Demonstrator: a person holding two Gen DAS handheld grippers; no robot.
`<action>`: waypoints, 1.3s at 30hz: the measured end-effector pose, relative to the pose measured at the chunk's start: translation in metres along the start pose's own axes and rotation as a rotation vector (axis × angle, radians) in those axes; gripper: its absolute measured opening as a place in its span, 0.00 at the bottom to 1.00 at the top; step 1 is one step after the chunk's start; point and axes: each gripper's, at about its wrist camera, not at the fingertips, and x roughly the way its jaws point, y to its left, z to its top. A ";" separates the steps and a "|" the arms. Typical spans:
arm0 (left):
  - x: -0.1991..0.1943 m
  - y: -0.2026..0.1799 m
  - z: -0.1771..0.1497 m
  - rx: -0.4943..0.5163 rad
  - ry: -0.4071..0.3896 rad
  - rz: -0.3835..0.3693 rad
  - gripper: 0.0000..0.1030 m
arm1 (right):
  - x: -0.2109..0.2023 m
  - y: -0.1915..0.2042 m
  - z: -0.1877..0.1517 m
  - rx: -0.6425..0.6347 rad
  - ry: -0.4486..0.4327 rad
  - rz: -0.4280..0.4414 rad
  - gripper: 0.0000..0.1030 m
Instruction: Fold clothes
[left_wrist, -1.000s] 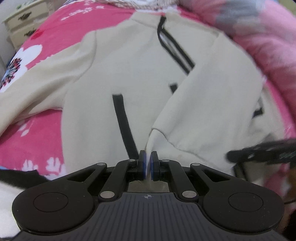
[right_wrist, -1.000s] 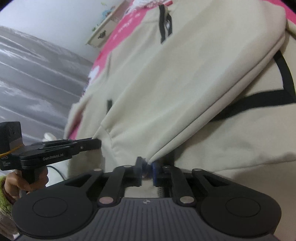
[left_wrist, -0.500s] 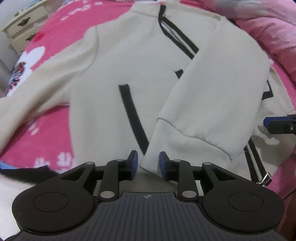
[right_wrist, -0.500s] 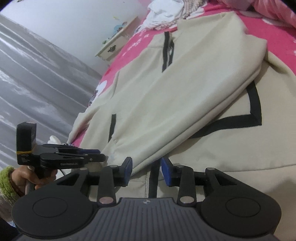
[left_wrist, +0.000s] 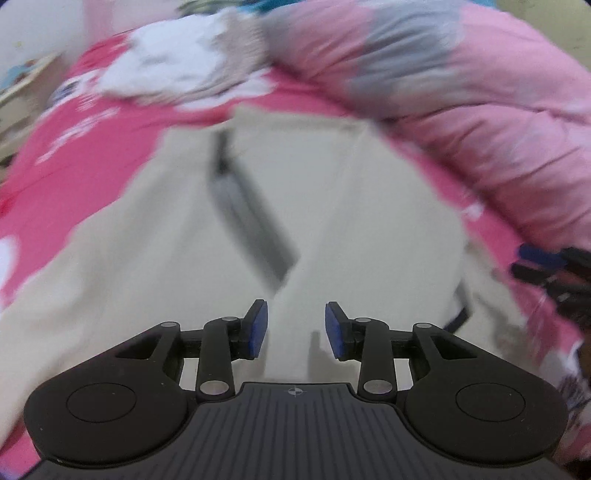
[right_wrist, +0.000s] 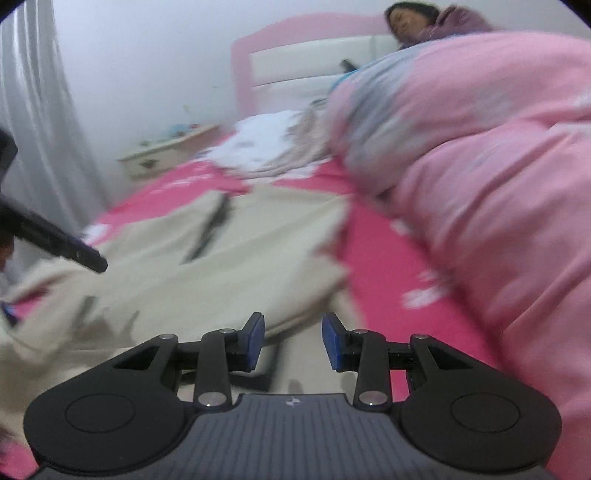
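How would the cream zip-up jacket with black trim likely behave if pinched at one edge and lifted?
The cream zip-up jacket with black trim probably drapes floppily: it lies flat on the bright pink bedsheet, one sleeve folded over its body. It looks like thick knit, so likely moderately heavy but not slippery. A single pinch would probably let the rest sag and undo the fold.

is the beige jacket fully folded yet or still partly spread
Partly spread: the beige jacket has one sleeve folded across its front, while its body lies flat on the pink bedsheet.

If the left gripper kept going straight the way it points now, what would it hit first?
Most likely the cream jacket spread on the bed: the left gripper, jaws opening with nothing between them, aims down at its folded sleeve beside the dark zipper. The picture is blurred, so depth is uncertain.
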 end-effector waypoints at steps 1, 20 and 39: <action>0.016 -0.011 0.004 0.018 -0.005 -0.009 0.33 | 0.007 -0.005 0.002 -0.016 0.005 -0.019 0.37; 0.086 -0.022 -0.015 0.023 -0.046 -0.072 0.34 | 0.075 -0.066 -0.021 0.271 -0.062 -0.039 0.04; 0.157 -0.075 0.122 0.180 -0.179 -0.153 0.35 | 0.079 -0.058 -0.030 0.209 -0.060 -0.073 0.06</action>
